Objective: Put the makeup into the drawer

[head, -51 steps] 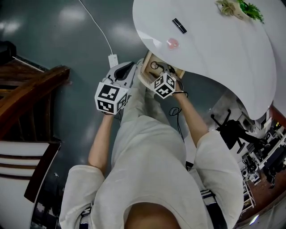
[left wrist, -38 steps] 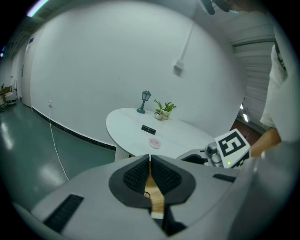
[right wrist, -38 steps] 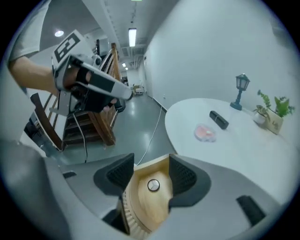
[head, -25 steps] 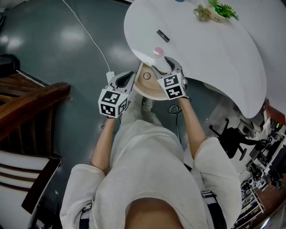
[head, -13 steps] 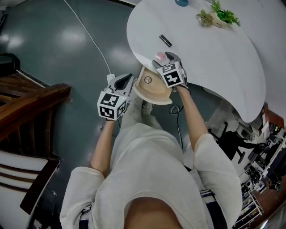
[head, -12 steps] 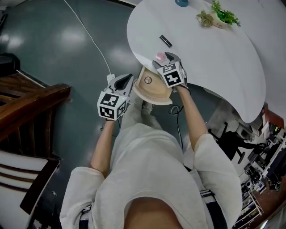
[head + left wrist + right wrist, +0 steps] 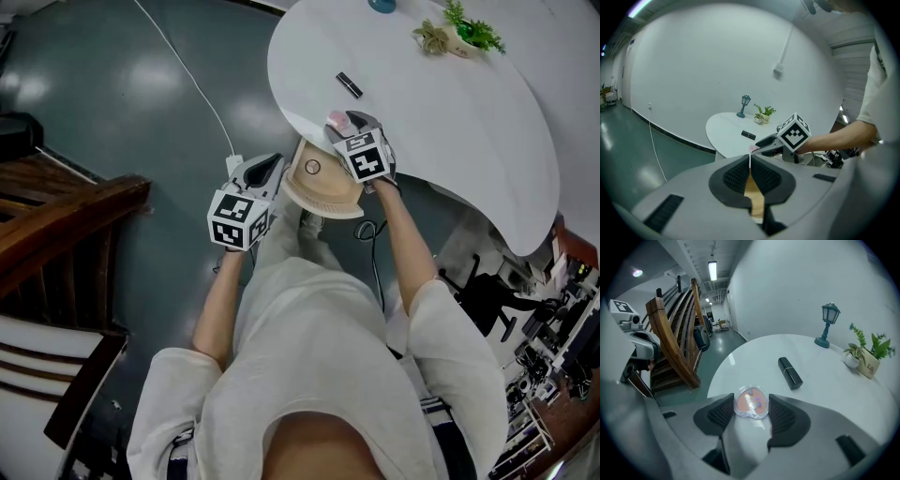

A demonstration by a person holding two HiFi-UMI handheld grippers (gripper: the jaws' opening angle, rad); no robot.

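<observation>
— Compact (image 7: 751,401) first: where is it from the right gripper (image 7: 751,408)?
— Right between the tips. The jaws have just been closing, and the pads now look to press on both its sides at a middling width. It lies flat at the near edge of the bench (image 7: 450,103).
— And the left gripper (image 7: 750,161)?
— Nearly closed, clamped on the thin wooden edge of the drawer (image 7: 323,183), holding it pulled out.
— So which way does the compact go?
— Off the bench edge, down and toward the person. The open drawer sits just below that edge, between the two grippers, so I judge it a short drop for the right hand.
— Anything else?
— A black tube (image 7: 789,372) lies further back, well apart.
</observation>
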